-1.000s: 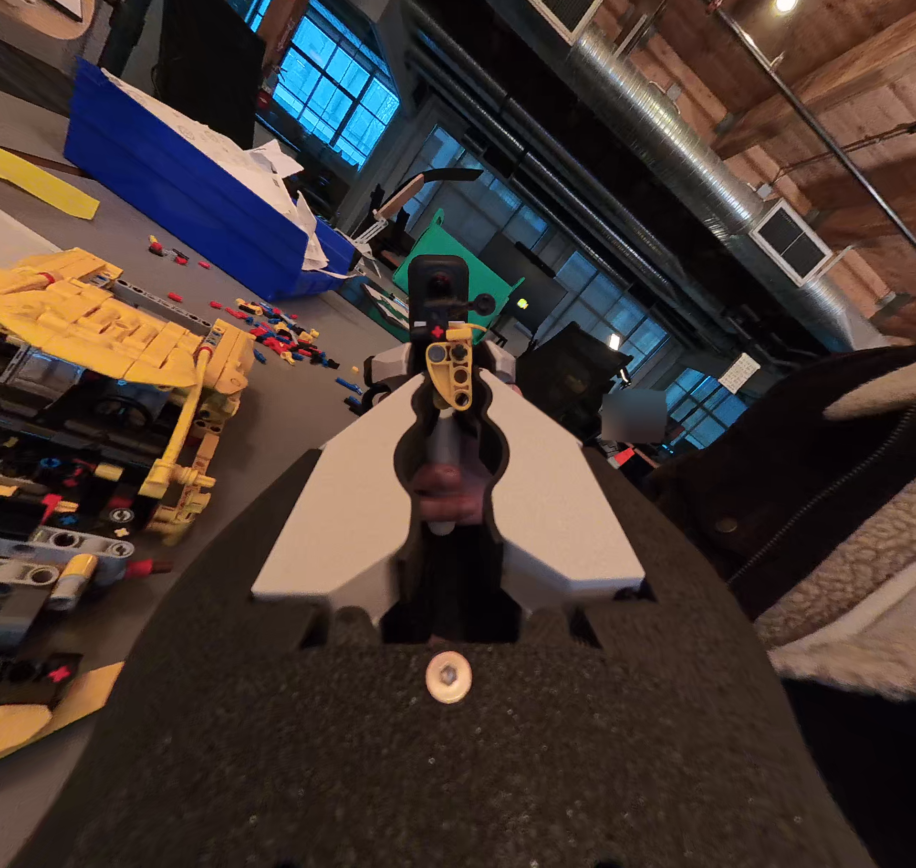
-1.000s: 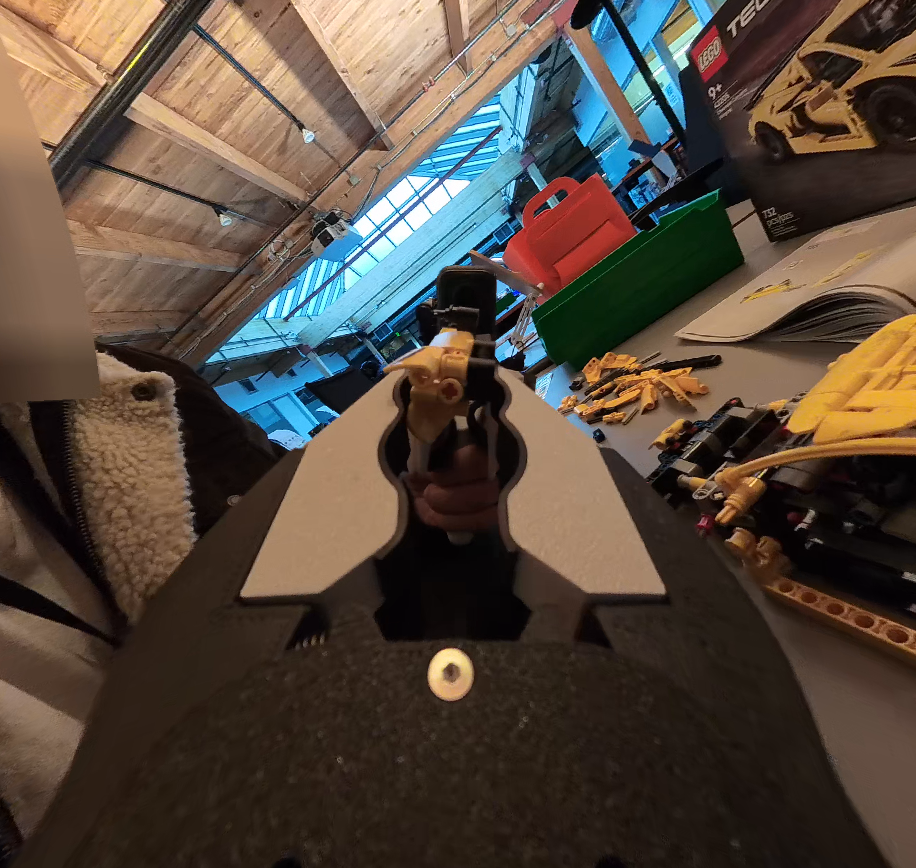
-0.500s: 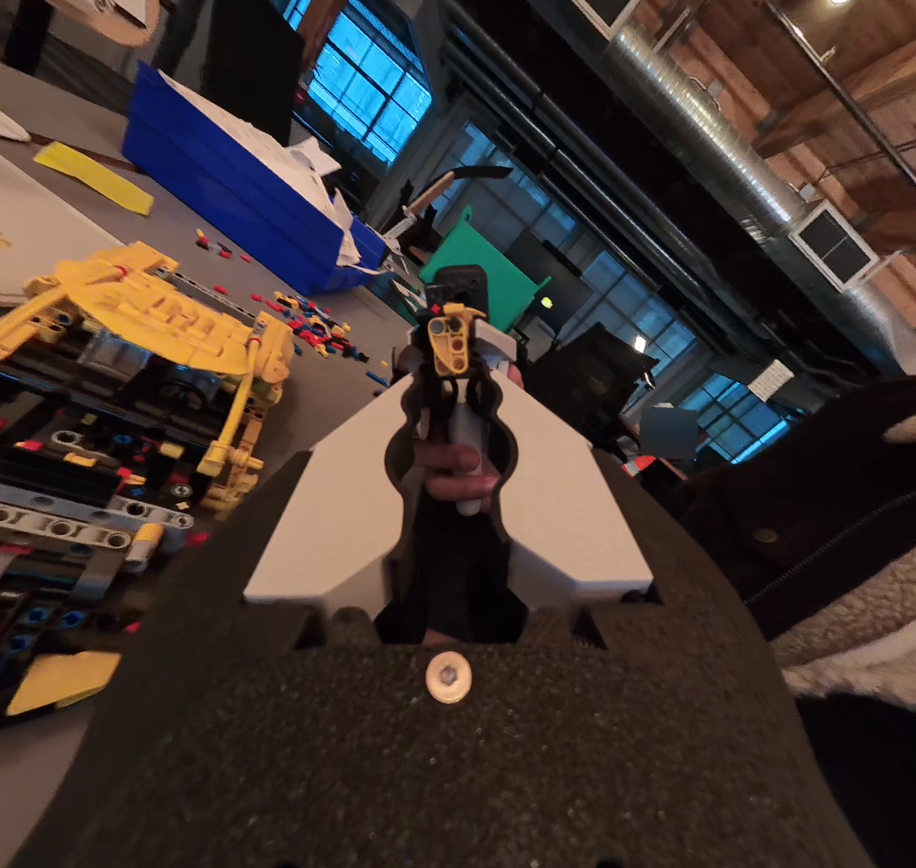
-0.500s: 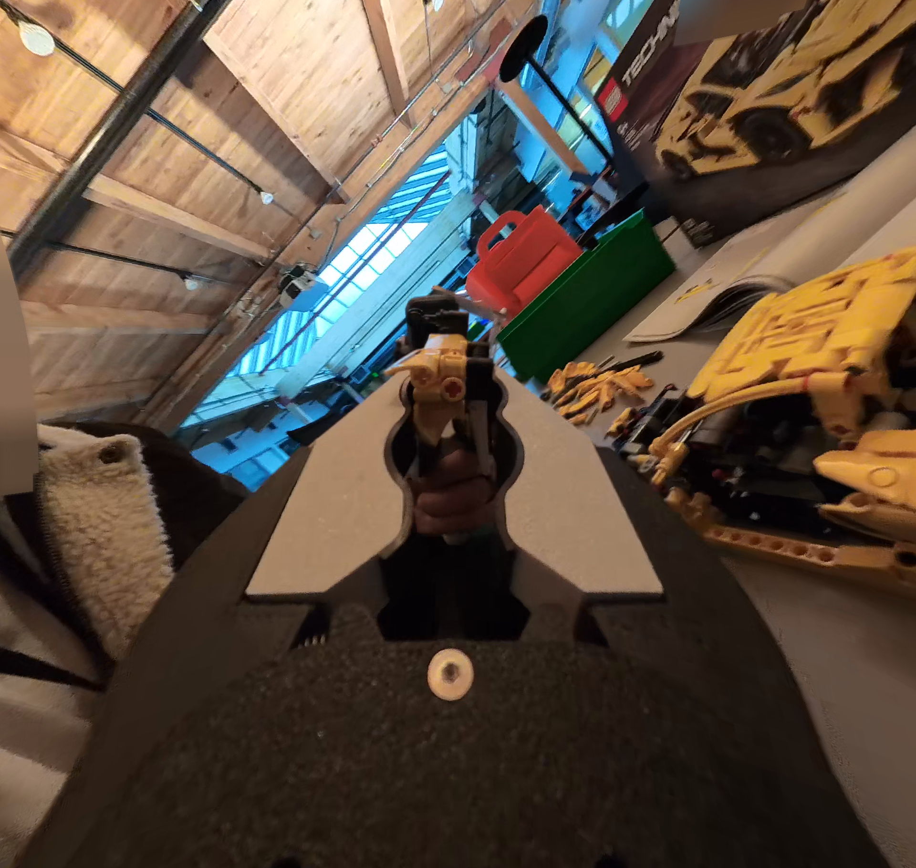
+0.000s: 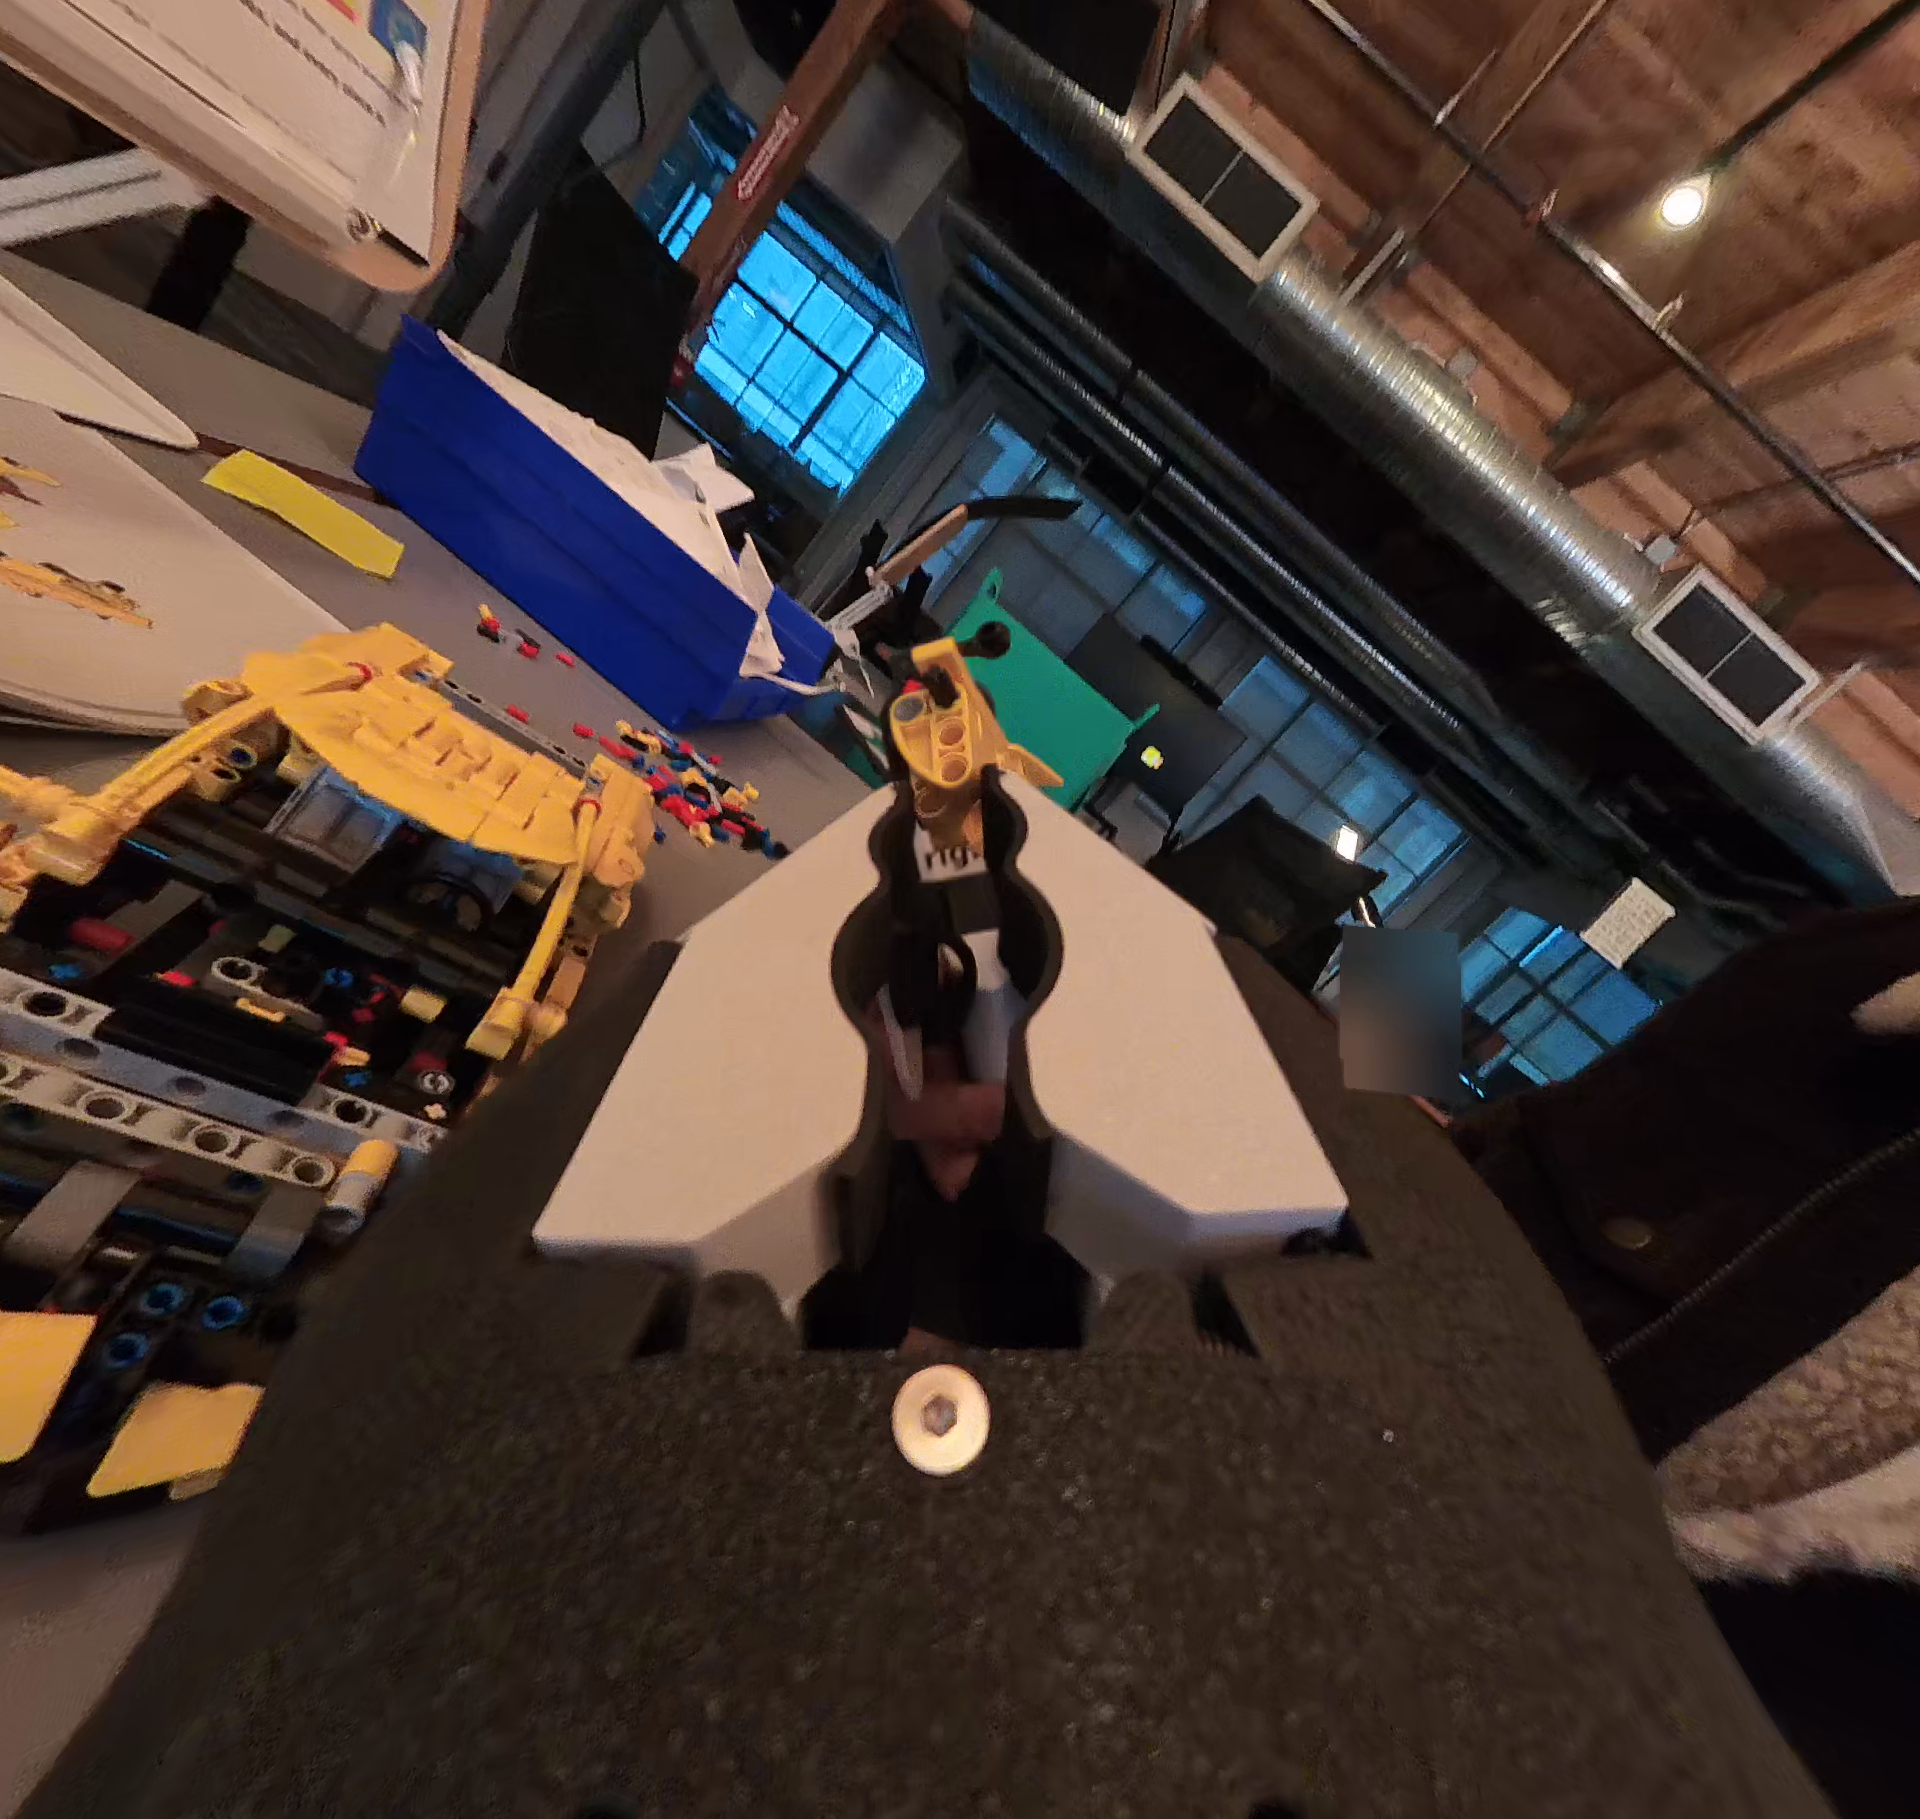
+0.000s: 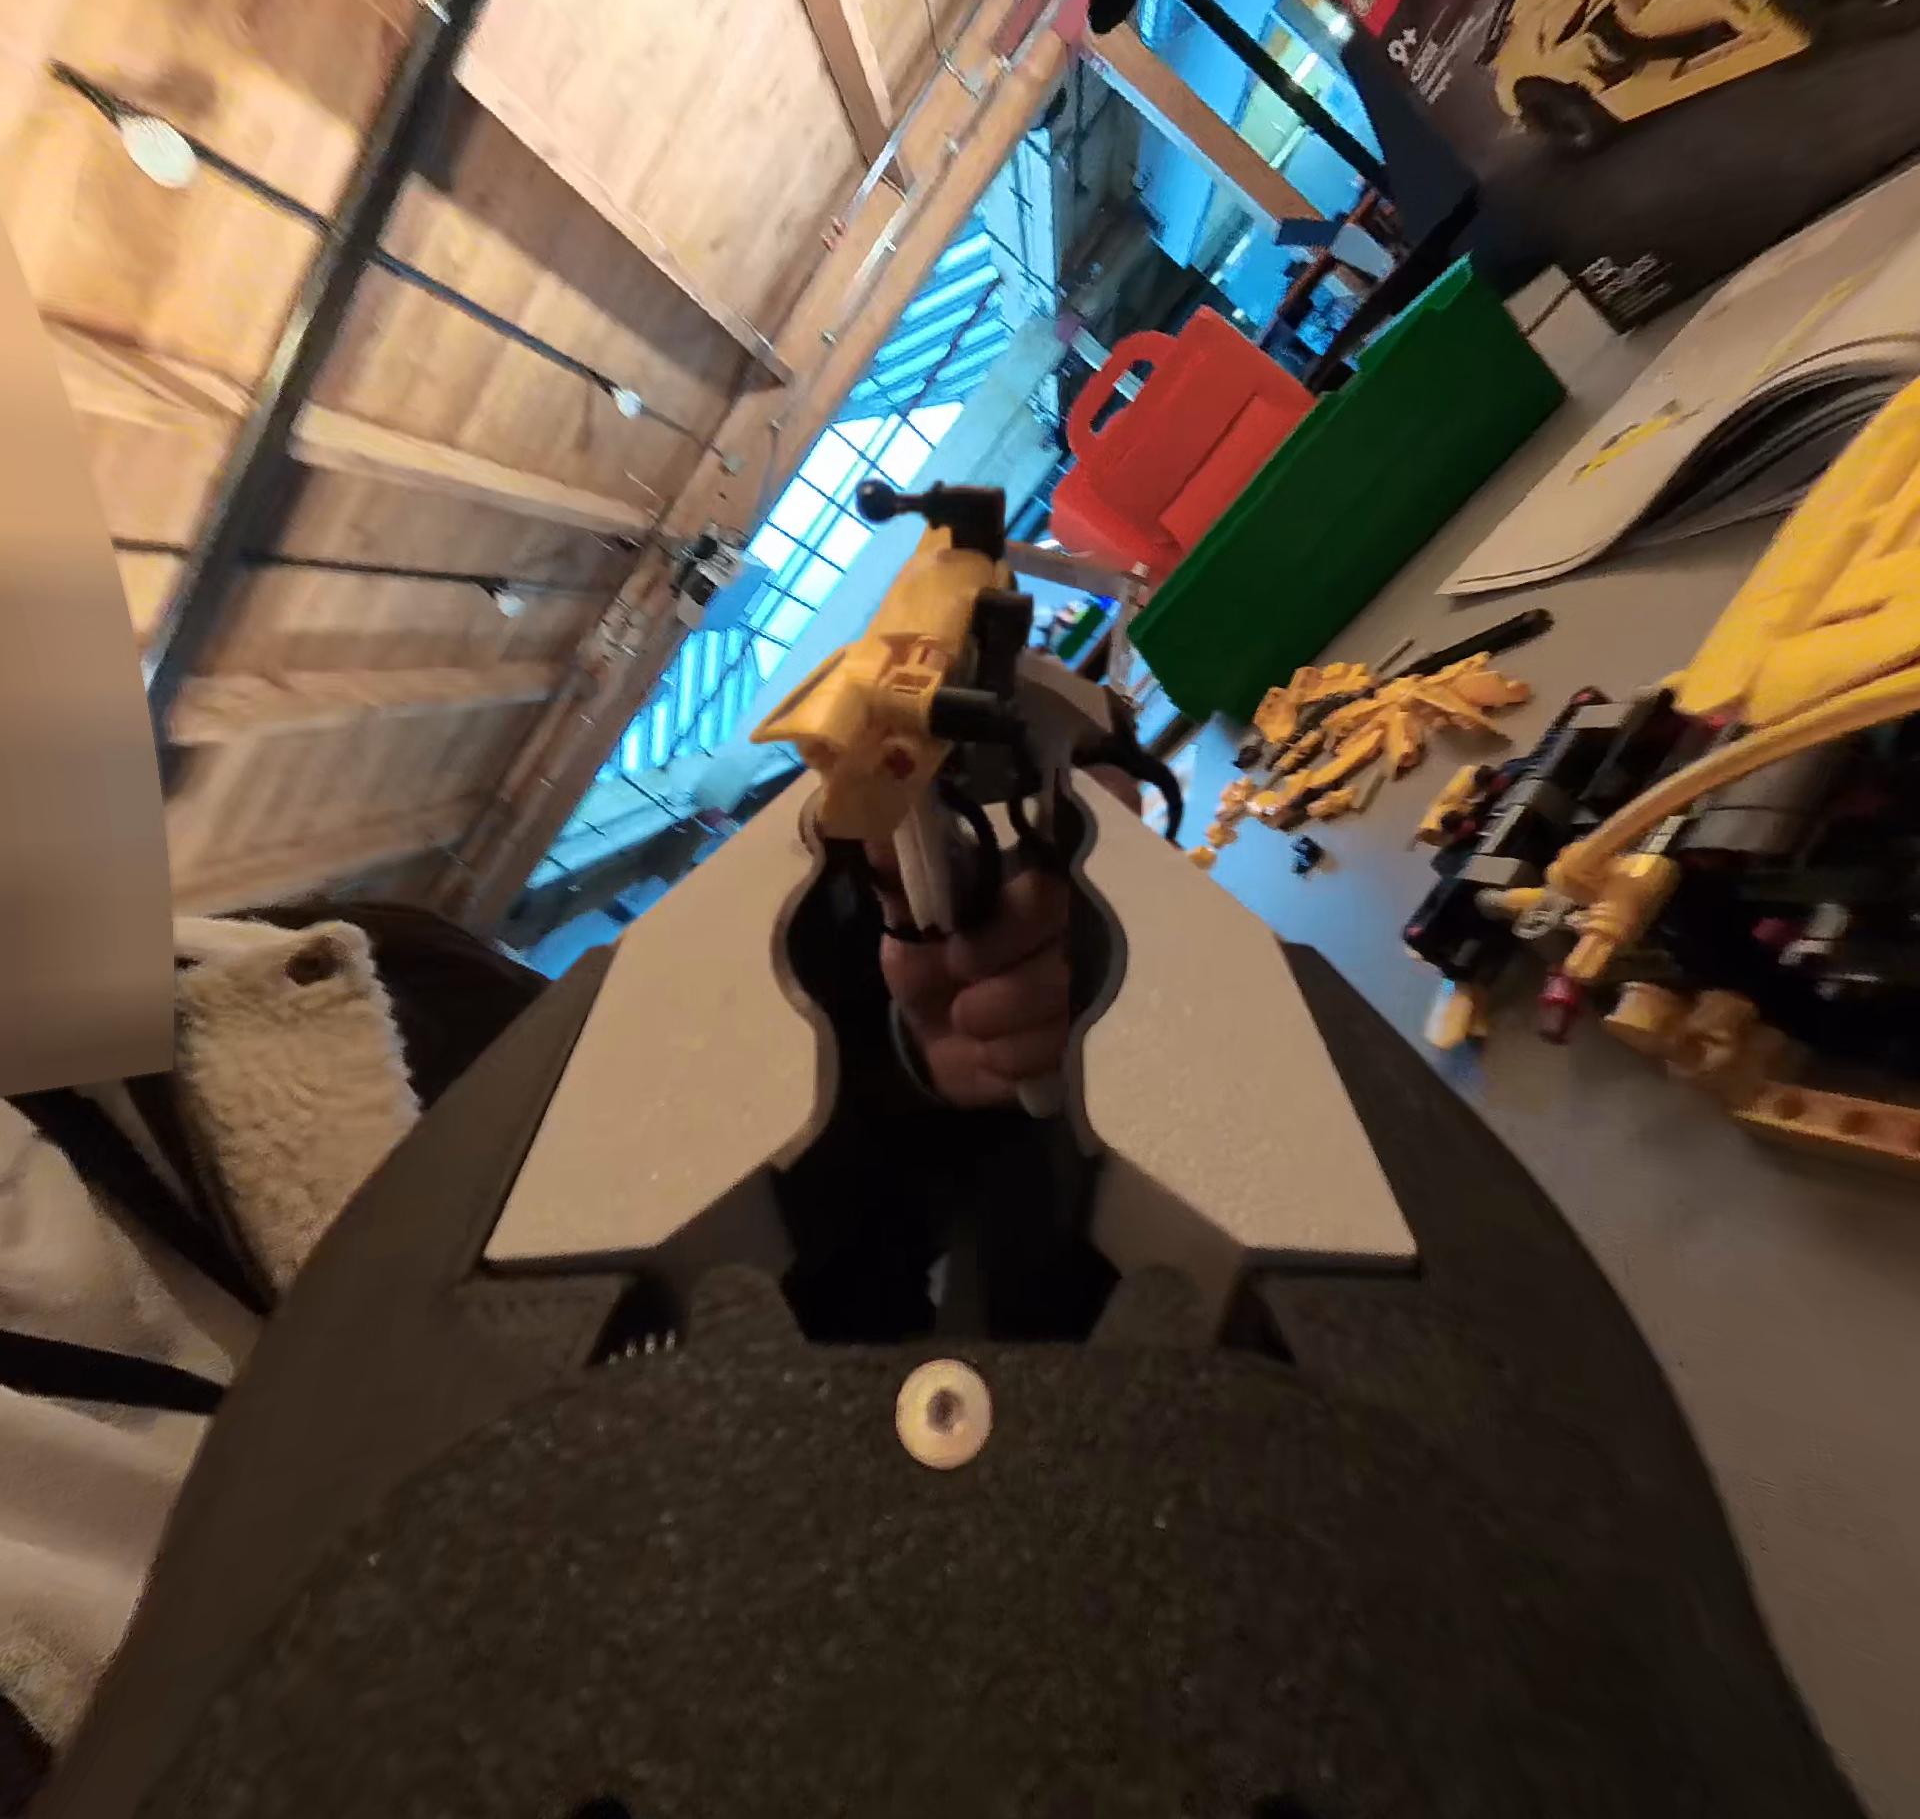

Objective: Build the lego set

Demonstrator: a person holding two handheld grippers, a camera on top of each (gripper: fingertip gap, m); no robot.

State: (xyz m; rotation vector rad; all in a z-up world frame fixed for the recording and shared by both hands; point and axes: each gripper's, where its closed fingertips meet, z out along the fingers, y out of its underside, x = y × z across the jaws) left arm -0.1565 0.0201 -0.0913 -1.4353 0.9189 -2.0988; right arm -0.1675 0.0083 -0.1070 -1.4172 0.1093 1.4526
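A small yellow lego sub-assembly (image 5: 940, 746) with black pins and a black ball-ended pin on top is held in the air between my two grippers, which face each other. My left gripper (image 5: 948, 819) is shut on its lower end. In the right wrist view, my right gripper (image 6: 925, 819) is shut on the same sub-assembly (image 6: 899, 704), which tilts to the left. The other gripper's white body and a hand (image 6: 982, 1006) show behind the jaws. The part-built yellow and black car (image 5: 312, 886) lies on the grey table at the left; it also shows in the right wrist view (image 6: 1714, 834).
A blue bin (image 5: 582, 533) and scattered small red and blue parts (image 5: 686, 793) lie beyond the car. A green bin (image 6: 1340, 502), a red container (image 6: 1174, 429), a pile of yellow parts (image 6: 1371, 720), an open booklet (image 6: 1714, 419) and the set's box (image 6: 1662, 55) stand farther back. A person's jacket (image 5: 1714, 1198) is close. My left and right fingertips are right by each other.
The sub-assembly has turned between the grippers, and its black ball pin now sticks out on top. Both views have swung, and the car sits differently in each.
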